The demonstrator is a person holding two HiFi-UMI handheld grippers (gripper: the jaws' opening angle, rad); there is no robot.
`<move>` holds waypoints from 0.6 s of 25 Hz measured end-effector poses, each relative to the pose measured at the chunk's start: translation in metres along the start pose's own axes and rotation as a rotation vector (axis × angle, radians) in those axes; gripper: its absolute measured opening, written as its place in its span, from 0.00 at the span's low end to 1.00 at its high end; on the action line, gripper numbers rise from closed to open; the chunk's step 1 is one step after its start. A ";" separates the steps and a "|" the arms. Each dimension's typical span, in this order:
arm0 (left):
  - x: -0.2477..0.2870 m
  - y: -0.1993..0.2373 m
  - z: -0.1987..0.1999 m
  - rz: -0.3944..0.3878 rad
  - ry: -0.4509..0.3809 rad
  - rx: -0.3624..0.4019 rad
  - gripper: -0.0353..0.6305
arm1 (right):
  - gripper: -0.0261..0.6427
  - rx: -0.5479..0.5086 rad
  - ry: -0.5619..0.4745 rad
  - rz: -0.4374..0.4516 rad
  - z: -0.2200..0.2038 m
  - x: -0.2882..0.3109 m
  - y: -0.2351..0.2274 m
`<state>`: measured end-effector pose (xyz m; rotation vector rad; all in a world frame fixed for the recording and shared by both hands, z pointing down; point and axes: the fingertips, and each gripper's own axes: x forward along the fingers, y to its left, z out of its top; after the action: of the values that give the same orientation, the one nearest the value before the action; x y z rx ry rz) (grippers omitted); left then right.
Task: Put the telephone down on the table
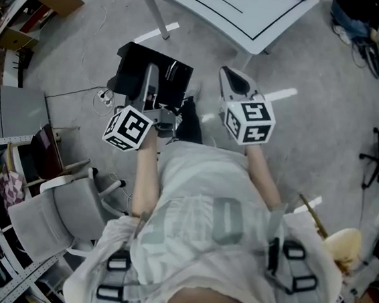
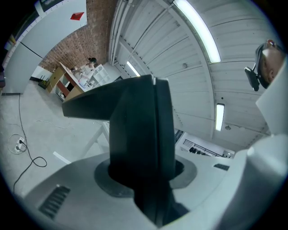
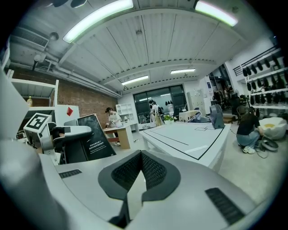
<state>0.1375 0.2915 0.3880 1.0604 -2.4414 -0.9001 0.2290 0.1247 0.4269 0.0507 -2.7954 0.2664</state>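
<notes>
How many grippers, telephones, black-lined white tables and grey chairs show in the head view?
Grippers: 2 (left gripper, right gripper)
Telephone: 1
White table: 1
Grey chair: 1
Total: 5

Ahead of the person the white table [image 1: 278, 15] offers a bare top along its near edge and corner, reached over open grey floor [image 1: 313, 127], while a grey chair [image 1: 54, 217], a shelf rack [image 1: 9, 139] and a trailing cable [image 1: 74, 92] crowd the left side.
</notes>
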 end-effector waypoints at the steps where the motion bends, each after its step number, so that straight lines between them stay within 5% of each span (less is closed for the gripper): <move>1: 0.007 0.002 0.003 -0.004 -0.004 0.002 0.29 | 0.05 -0.006 -0.006 0.000 0.004 0.005 -0.003; 15: 0.157 0.046 0.051 -0.101 0.030 -0.036 0.29 | 0.05 0.036 -0.057 -0.063 0.055 0.135 -0.049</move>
<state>-0.0184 0.2207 0.3882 1.1843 -2.3573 -0.9484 0.0868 0.0654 0.4292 0.1565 -2.8394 0.3048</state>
